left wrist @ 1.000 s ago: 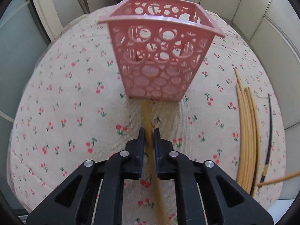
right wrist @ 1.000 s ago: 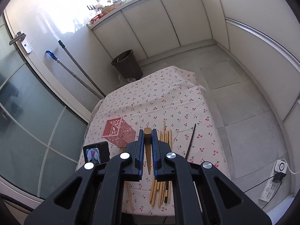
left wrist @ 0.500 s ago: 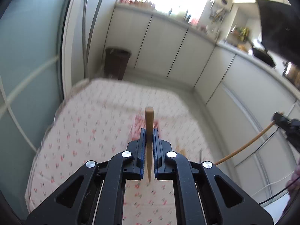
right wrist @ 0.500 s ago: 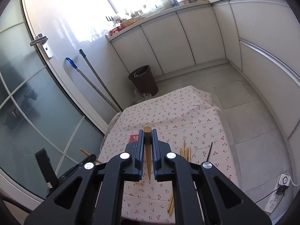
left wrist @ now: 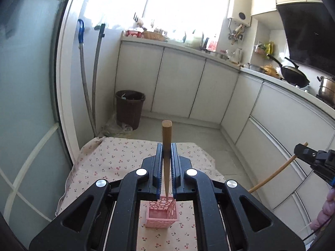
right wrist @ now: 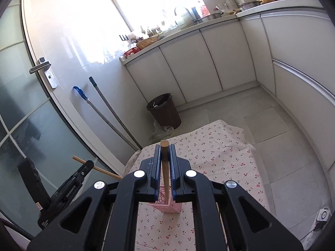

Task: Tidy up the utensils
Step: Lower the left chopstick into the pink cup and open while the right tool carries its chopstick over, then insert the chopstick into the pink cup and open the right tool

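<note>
Brown bin (left wrist: 129, 108) beside two mop handles (left wrist: 95, 79).

Two chopsticks (left wrist: 166, 144) (right wrist: 164, 163), one pink basket (left wrist: 162, 214), one bin (left wrist: 129, 108), two mop handles (left wrist: 94, 79).

A low table (left wrist: 117, 156) draped in a pale cherry-print cloth (right wrist: 219, 146) stands on the grey tiled floor (right wrist: 278, 121) of a kitchen. On the cloth sits an upright pink perforated plastic basket (left wrist: 162, 214), near the table's close end.
</note>
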`<state>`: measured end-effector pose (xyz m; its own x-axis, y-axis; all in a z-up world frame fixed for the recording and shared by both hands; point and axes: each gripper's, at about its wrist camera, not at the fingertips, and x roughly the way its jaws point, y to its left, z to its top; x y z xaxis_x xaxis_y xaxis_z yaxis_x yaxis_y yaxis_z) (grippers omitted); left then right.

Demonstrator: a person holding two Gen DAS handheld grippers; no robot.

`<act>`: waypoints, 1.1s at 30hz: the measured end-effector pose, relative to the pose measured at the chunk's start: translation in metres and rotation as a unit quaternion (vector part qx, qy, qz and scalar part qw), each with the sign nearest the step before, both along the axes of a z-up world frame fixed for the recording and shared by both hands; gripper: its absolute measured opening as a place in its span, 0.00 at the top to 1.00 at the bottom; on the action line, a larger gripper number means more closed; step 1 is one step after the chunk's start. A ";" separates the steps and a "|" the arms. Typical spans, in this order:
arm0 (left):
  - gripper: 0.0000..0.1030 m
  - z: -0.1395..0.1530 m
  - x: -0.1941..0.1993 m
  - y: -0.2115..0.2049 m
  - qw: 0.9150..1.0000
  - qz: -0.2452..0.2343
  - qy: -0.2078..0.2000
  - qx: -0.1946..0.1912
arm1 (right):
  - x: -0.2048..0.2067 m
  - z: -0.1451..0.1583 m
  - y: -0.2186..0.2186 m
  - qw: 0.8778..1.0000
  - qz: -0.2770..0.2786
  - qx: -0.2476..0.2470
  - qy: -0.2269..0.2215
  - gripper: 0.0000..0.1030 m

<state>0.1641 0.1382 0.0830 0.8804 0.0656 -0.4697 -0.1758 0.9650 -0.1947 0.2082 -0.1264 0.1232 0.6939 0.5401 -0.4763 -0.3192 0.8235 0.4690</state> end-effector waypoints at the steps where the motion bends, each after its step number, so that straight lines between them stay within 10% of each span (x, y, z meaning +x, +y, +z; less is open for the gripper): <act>1: 0.94 -0.009 0.011 0.004 1.000 0.001 0.018 -0.005 | 0.005 -0.002 0.003 1.000 0.001 -0.002 0.002 0.92; 6: 0.77 -0.055 0.048 0.028 0.993 0.005 0.109 -0.053 | 0.024 -0.014 0.021 1.000 0.010 -0.006 0.024 0.92; 15: 0.52 -0.003 -0.007 0.054 0.995 0.050 0.012 -0.087 | 0.039 -0.028 0.047 0.999 0.013 -0.007 0.046 0.91; 33: 0.50 -0.012 -0.003 0.038 0.995 0.015 0.049 -0.089 | 0.055 -0.067 0.087 0.996 0.018 -0.029 0.083 0.74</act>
<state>0.1610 0.1761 0.0706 0.8285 -0.0003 -0.5600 -0.2309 0.9109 -0.3420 0.2630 -0.0392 0.0558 0.5838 0.5319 -0.6134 -0.2716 0.8399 0.4699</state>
